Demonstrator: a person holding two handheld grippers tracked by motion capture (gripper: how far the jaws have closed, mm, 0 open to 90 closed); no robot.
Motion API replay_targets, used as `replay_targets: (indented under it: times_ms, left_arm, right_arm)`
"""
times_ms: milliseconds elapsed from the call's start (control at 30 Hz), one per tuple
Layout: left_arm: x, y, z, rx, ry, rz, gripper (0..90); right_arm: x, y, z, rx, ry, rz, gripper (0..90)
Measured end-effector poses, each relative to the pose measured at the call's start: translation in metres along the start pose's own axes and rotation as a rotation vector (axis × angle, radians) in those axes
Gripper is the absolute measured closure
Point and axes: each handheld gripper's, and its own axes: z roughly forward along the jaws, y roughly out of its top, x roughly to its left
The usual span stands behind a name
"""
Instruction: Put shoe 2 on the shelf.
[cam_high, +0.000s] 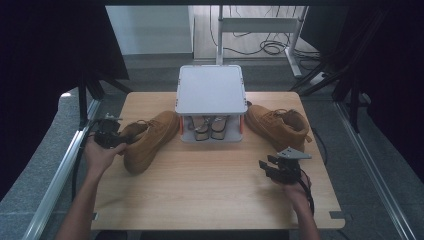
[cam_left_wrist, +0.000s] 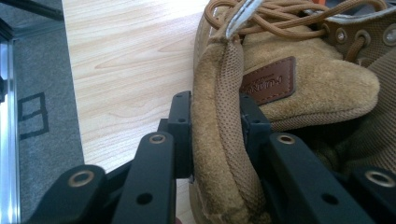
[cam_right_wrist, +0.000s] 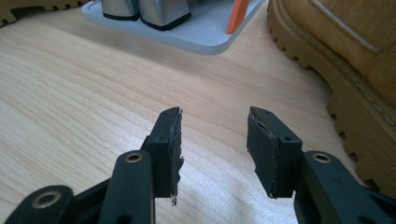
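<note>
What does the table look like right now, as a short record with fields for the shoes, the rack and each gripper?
left boot: tan boot lying left of the rack, toe toward the person
right boot: second tan boot right of the rack
rack: grey two-level shoe rack at the table's far middle, a pair of shoes on its lower shelf
left gripper: left gripper with jaws pressed on the left boot's padded collar
right gripper: right gripper with jaws apart, nothing between them, over bare table near the right boot
</note>
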Motion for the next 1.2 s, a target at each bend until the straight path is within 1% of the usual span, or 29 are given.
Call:
replay_targets:
  times_ms: [167,300,467,567,633,700,833,900,1067,1200]
  left_arm:
    - [-0.001,0.000,0.000,-0.001,0.007,-0.008,73.3]
    - [0.000,-0.001,0.000,-0.013,0.003,-0.017,73.4]
    - [0.000,-0.002,0.000,-0.024,-0.005,-0.026,73.6]
    - [0.001,-0.002,0.000,-0.024,-0.008,-0.028,73.7]
    - [0.001,-0.003,0.000,-0.026,-0.010,-0.031,73.7]
    - [0.001,-0.003,0.000,-0.030,-0.008,-0.032,73.7]
    - [0.001,-0.003,0.000,-0.033,-0.009,-0.034,73.7]
    - [0.001,-0.003,0.000,-0.032,-0.009,-0.034,73.7]
    - [0.001,-0.003,0.000,-0.030,-0.008,-0.031,73.7]
    - [0.000,-0.002,0.000,-0.026,-0.003,-0.027,73.7]
  right_arm:
    - [0.002,0.005,-0.004,-0.025,-0.003,-0.018,54.9]
    - [0.003,0.016,-0.012,-0.064,0.012,-0.022,52.0]
    - [-0.001,0.037,-0.032,-0.148,0.040,-0.018,48.2]
    - [-0.006,0.051,-0.042,-0.175,0.034,-0.011,47.1]
    - [-0.012,0.063,-0.050,-0.193,0.024,-0.014,46.7]
    - [-0.018,0.072,-0.055,-0.196,0.008,-0.014,46.4]
    - [-0.030,0.089,-0.062,-0.182,-0.044,-0.046,45.6]
    - [-0.038,0.096,-0.064,-0.175,-0.065,-0.049,45.6]
    - [-0.063,0.111,-0.067,-0.152,-0.108,-0.026,44.7]
    - [-0.082,0.118,-0.067,-0.134,-0.135,-0.002,44.7]
